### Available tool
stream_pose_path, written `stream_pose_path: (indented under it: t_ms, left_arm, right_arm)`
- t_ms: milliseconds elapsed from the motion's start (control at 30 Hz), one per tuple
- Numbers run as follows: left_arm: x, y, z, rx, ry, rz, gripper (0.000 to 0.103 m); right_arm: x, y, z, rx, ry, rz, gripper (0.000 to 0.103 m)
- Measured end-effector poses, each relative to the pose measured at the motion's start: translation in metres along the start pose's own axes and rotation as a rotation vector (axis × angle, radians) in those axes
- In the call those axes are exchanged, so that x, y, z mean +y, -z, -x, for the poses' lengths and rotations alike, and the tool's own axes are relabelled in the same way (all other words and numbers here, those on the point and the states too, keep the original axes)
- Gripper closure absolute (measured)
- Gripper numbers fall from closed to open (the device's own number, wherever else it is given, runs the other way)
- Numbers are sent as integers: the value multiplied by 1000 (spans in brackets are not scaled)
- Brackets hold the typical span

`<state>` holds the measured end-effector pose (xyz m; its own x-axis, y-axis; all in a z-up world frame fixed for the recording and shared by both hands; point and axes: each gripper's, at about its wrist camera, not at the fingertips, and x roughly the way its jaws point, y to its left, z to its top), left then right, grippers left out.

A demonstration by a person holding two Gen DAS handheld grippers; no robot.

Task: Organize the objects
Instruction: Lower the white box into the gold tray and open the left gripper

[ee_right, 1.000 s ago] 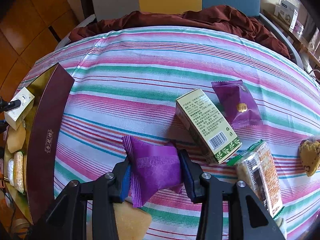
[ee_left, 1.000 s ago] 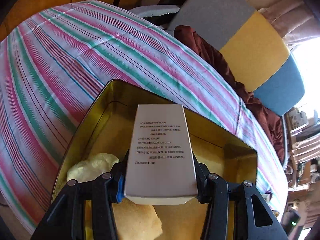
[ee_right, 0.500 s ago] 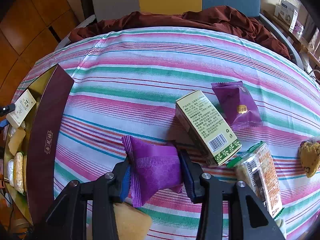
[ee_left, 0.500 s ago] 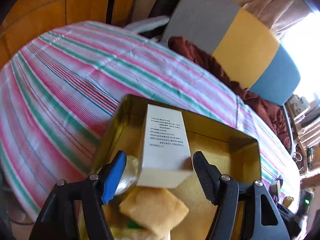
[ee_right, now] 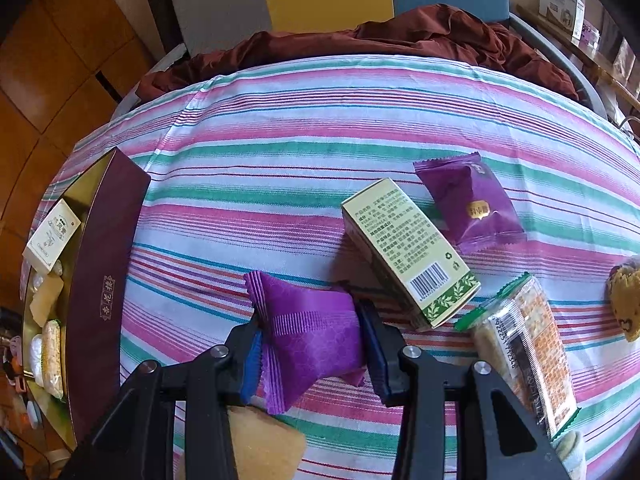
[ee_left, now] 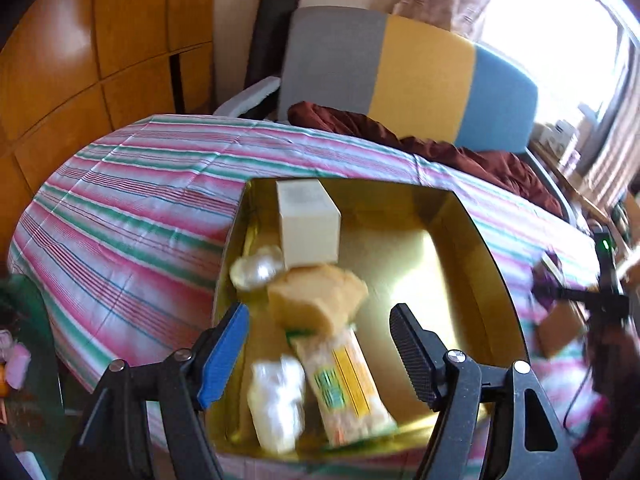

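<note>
My left gripper (ee_left: 320, 344) is open and empty above the gold tin (ee_left: 496, 264). In the tin lie a white carton (ee_left: 308, 224), a yellow cake (ee_left: 316, 298), a cracker pack (ee_left: 344, 384) and two clear-wrapped sweets (ee_left: 276, 400). My right gripper (ee_right: 312, 344) is shut on a purple sachet (ee_right: 308, 332) just above the striped cloth. The tin's maroon wall (ee_right: 104, 276) and the white carton (ee_right: 52, 236) show at the left of the right wrist view.
On the cloth near my right gripper lie a green-printed carton (ee_right: 408, 252), a second purple sachet (ee_right: 468, 204), a cracker pack (ee_right: 524, 360), a brown cookie (ee_right: 624, 300) and a tan packet (ee_right: 264, 448). A colour-block chair (ee_left: 400, 76) with a maroon cloth (ee_right: 400, 40) stands behind the table.
My left gripper opened, let go of the white carton in the tin, and drew back and up. My right gripper kept still with the purple sachet.
</note>
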<state>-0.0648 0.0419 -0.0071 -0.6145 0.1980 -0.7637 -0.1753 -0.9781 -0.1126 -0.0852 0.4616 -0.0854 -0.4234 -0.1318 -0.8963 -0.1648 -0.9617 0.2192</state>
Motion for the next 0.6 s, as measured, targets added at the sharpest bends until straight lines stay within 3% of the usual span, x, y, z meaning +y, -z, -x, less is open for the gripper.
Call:
stream_pose_path:
  t_ms: [267,600]
  left_arm:
    - [-13,31,-2,61,63,-22,29]
    - [-3,29,11,0,77,-29,29]
  right_arm:
    - [-8,1,7,-14,-1,-73,61]
    - [8,-2,69,-159,45,-78,61]
